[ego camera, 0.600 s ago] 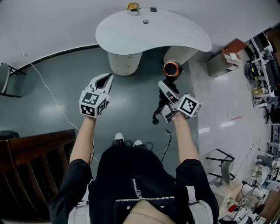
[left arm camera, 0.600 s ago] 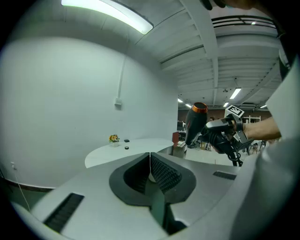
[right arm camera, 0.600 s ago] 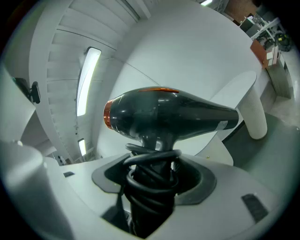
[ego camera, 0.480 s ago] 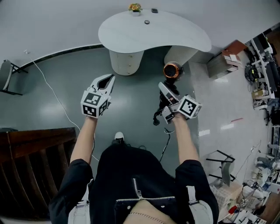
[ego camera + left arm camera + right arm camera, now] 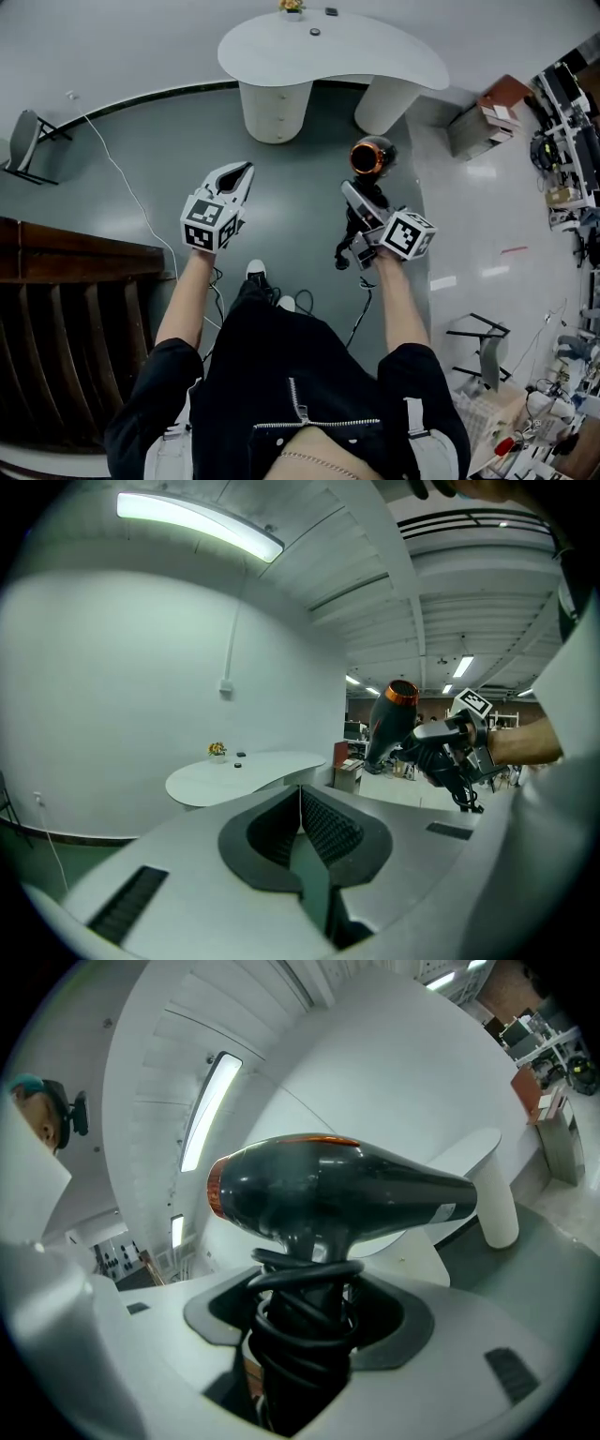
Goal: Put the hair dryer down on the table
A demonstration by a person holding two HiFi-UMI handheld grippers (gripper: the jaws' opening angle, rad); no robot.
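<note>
A black hair dryer (image 5: pixel 368 157) with an orange rear ring stands upright in the air, above the grey floor. My right gripper (image 5: pixel 361 202) is shut on its handle, which has the black cord wound round it. In the right gripper view the hair dryer (image 5: pixel 337 1190) fills the middle, with the right gripper's (image 5: pixel 305 1326) jaws on either side of the wrapped handle. The white curved table (image 5: pixel 328 52) lies ahead, well beyond both grippers. My left gripper (image 5: pixel 239 173) is held level to the left, shut and empty. The left gripper view shows the hair dryer (image 5: pixel 394 719) and the table (image 5: pixel 244 772).
A small flower pot (image 5: pixel 292 6) and two little dark objects (image 5: pixel 314 32) sit on the table's far edge. Dark wooden railing (image 5: pixel 56 309) is at the left, and a white cable (image 5: pixel 122 187) trails on the floor. Boxes (image 5: pixel 483 122) and cluttered benches (image 5: pixel 562 112) line the right.
The head view has shifted: the table sits a little higher in the picture and more of the railing shows. Both grippers keep their pose, and the right one's hold on the hair dryer is unchanged.
</note>
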